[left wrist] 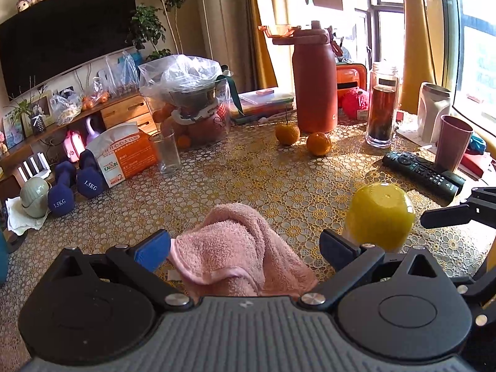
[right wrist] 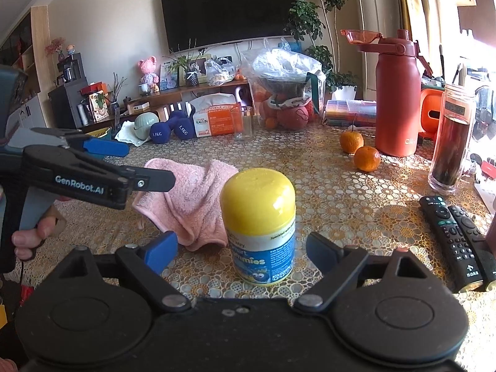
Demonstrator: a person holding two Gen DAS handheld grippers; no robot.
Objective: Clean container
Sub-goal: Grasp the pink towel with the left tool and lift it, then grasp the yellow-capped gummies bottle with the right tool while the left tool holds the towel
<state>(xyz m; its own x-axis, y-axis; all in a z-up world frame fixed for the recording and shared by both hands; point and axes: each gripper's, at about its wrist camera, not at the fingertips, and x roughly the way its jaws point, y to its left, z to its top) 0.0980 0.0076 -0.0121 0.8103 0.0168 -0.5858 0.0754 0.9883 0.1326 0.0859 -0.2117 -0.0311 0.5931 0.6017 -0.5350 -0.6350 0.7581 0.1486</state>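
Here, gummies bottle point(right wrist: 259, 229) upright, yellow cap up; both jaws spread, empty.

On the tabletop point(left wrist: 279, 186) you have two oranges point(left wrist: 287, 134) close together, just in front of a tall red flask point(left wrist: 314, 83). To its right stands a glass bottle point(left wrist: 381, 108) with dark liquid, and nearer to you lie two black remotes point(right wrist: 455, 241) side by side. At the far left edge — two blue dumbbells point(left wrist: 76, 186), an orange and white box point(left wrist: 124, 155) and an empty glass point(left wrist: 169, 155). A dark television point(right wrist: 229, 6) hangs on the wall.
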